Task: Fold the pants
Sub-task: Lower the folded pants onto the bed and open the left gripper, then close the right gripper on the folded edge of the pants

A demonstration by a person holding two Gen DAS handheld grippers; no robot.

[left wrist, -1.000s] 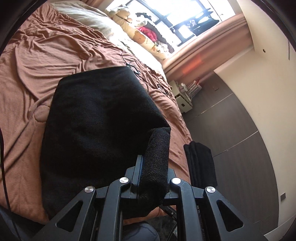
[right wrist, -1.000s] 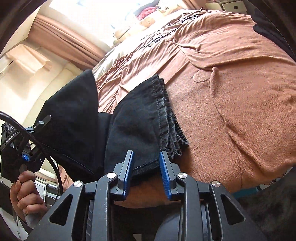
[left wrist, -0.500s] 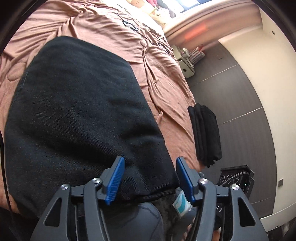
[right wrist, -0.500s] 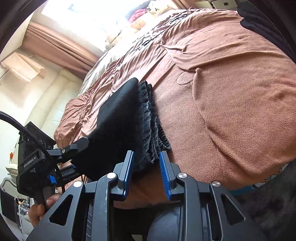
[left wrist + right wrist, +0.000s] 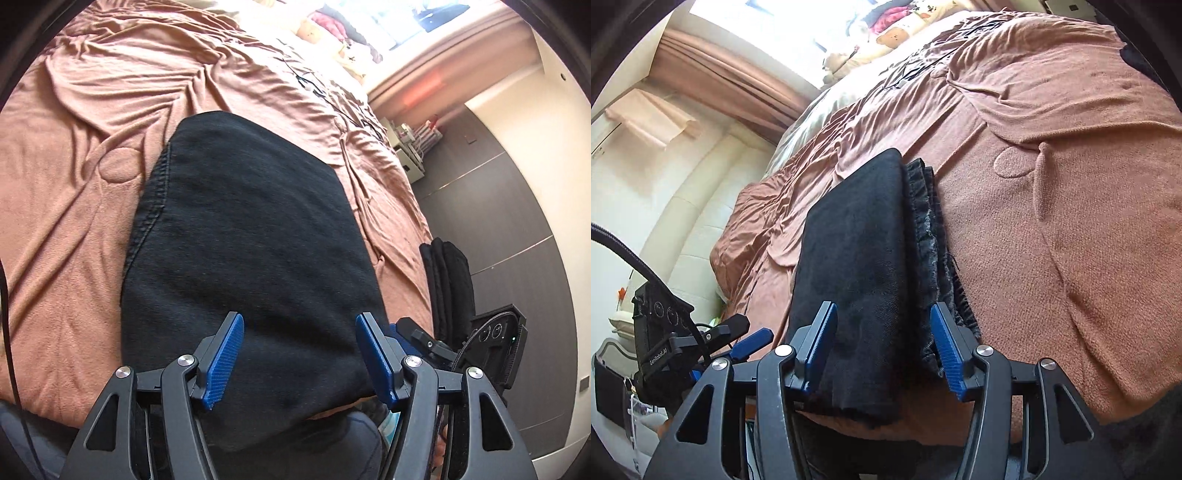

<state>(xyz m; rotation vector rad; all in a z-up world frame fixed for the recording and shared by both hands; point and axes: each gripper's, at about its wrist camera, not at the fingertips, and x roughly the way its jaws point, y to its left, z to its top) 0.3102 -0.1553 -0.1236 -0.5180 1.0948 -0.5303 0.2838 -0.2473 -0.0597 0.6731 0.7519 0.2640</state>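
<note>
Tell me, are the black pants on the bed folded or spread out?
Folded. The black pants lie as a compact stack on the brown bedspread, with several layered edges showing along one side.

A bed [image 5: 92,155] is covered with a rumpled brown blanket [image 5: 1071,184]. Strong daylight is let in by a window [image 5: 768,22] framed with a tan curtain [image 5: 713,74]. Dark floor tiles [image 5: 491,206] and cream walls [image 5: 554,122] can be seen.
</note>
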